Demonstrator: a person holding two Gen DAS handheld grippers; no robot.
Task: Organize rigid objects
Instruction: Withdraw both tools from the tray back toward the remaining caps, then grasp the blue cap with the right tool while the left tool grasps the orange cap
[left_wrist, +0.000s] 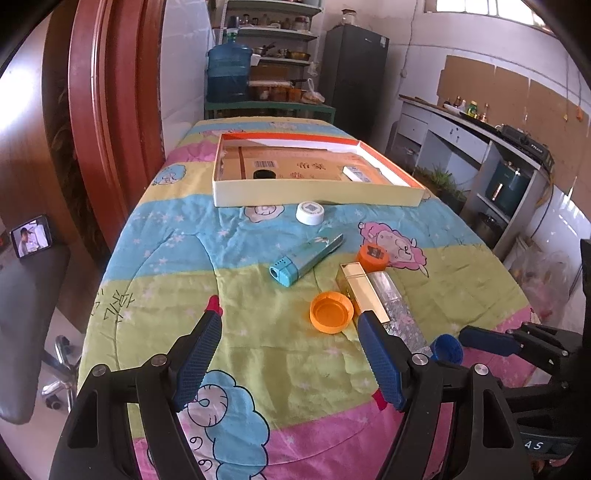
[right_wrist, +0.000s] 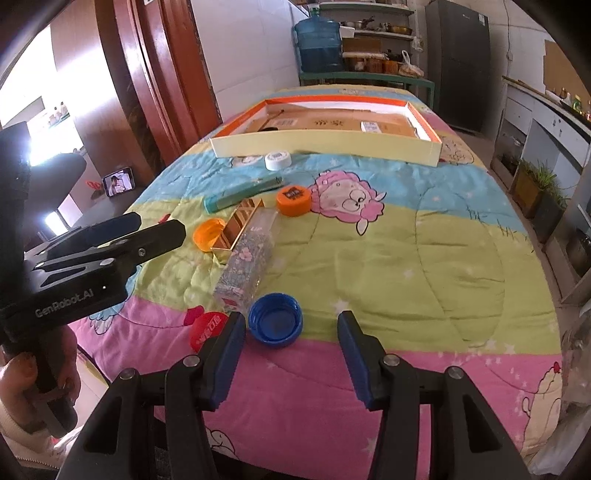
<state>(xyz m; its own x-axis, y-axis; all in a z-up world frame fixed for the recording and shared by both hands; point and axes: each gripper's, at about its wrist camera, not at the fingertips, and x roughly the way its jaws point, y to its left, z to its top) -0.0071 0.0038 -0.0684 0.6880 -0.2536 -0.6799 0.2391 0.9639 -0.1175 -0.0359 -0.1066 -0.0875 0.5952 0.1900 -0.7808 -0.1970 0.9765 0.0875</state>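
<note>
Both hand-held grippers hover empty above a quilt-covered worktop (left_wrist: 177, 258): the left hand-held gripper (left_wrist: 291, 325) spread wide, the right hand-held gripper (right_wrist: 291, 328) also spread wide, its left finger just beside an upturned blue cap (right_wrist: 275, 319). A red cap (right_wrist: 207, 328) lies partly hidden behind that finger. Beyond sit a clear glitter box (right_wrist: 247, 258) touching a gold box (right_wrist: 238, 227), an upturned orange cap (left_wrist: 331, 312), an orange lid (right_wrist: 294, 199), a teal lighter-shaped case (left_wrist: 306, 258) and a white cap (left_wrist: 310, 212). The open shallow box (left_wrist: 317, 194), the likely destination, stands at the far end. The risk appears to be crowding: closing on the blue cap could nudge the red one off the near edge, or the soft quilt could let the cap tip and slip free.
</note>
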